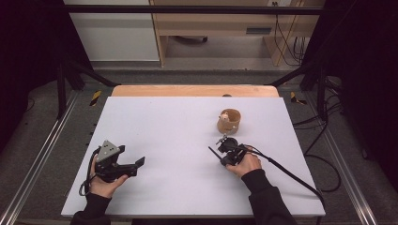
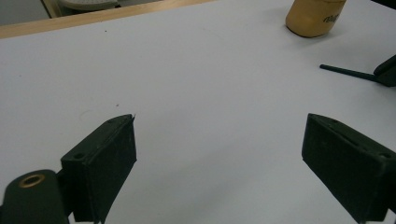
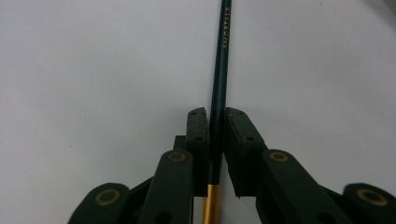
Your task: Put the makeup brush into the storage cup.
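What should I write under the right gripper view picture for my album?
The right gripper shut on a dark green pencil lying on the white table.

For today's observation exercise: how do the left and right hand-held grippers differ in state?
The left hand-held gripper has its jaws wide apart with nothing between them; the right hand-held gripper is shut on a dark pencil. The left sits far from the tan cup, the right close to it. Both are black and hand-held over the white table.
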